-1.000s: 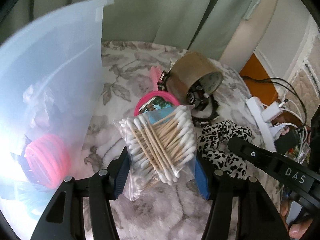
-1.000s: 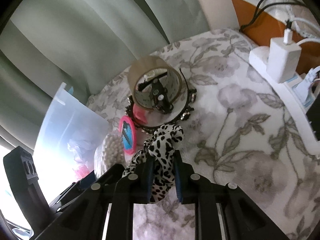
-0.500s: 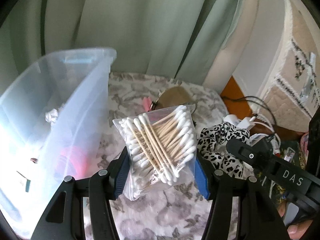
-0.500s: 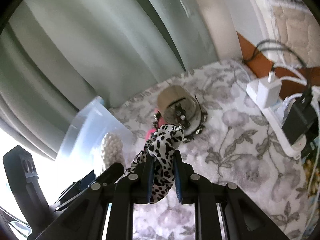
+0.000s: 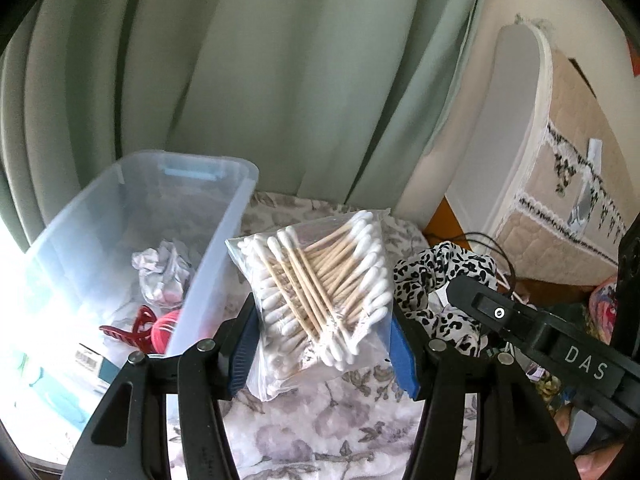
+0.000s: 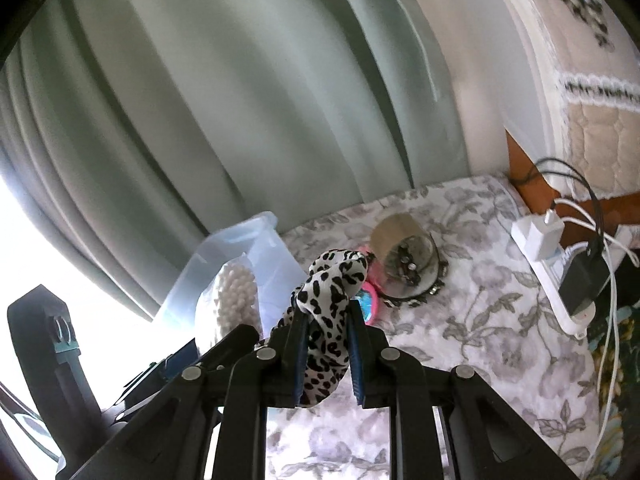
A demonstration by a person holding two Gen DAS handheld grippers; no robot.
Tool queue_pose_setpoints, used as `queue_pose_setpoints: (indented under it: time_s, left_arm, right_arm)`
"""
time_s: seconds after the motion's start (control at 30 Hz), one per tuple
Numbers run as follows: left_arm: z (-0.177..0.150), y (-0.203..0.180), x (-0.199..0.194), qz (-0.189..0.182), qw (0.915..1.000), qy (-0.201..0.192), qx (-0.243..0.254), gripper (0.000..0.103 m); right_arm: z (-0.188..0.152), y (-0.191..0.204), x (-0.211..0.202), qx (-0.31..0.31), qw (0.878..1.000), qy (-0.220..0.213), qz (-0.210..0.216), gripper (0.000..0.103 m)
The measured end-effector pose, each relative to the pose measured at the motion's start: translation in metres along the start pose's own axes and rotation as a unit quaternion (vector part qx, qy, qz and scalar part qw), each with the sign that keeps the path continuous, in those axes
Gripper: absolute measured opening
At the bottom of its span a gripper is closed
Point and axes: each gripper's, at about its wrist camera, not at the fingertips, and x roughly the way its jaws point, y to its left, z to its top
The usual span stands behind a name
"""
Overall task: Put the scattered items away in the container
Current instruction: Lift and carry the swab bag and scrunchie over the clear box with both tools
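Note:
My left gripper [image 5: 322, 340] is shut on a clear bag of cotton swabs [image 5: 320, 292] and holds it in the air, just right of the clear plastic bin [image 5: 216, 264]. The bin holds a crumpled cloth [image 5: 164, 272], a red hair claw [image 5: 128, 330] and other small items. My right gripper [image 6: 325, 334] is shut on a leopard-print scrunchie [image 6: 332, 292], also raised; the scrunchie shows in the left wrist view [image 5: 436, 276]. On the floral cover lie a roll of brown tape [image 6: 400, 244], a pink compact [image 6: 368, 300] and a dark beaded headband [image 6: 424, 296].
A white power strip with chargers and cables [image 6: 560, 264] lies at the right edge of the cover. A green curtain [image 6: 240, 100] hangs behind. A mattress [image 5: 568, 184] leans at the far right. The bin also shows in the right wrist view [image 6: 240, 252].
Both grippers have risen with their loads. The bin's open top has come into view in the left wrist view, and the tape and compact have dropped farther away.

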Motion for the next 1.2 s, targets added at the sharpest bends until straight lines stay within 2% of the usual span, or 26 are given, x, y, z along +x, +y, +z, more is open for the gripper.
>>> queue_pose_setpoints:
  time_s: [0.53,0.87,1.2]
  left_arm:
    - [0.003,0.046,-0.036,0.012,0.9982,-0.036,-0.047,0.060]
    - [0.001,0.083,-0.042,0.033,0.9952,-0.044,-0.081,0.060]
    - [-0.003,0.115,-0.052,0.054,0.9905,-0.052,-0.115,0.060]
  right_arm:
    - [-0.003,0.066,-0.002,-0.056,0.998,-0.007,0.022,0.020]
    - [-0.007,0.107,0.018,-0.090,0.995,0.006,0.042,0.020]
    - [-0.013,0.132,0.041,-0.110,0.992,0.025,0.053,0.020]
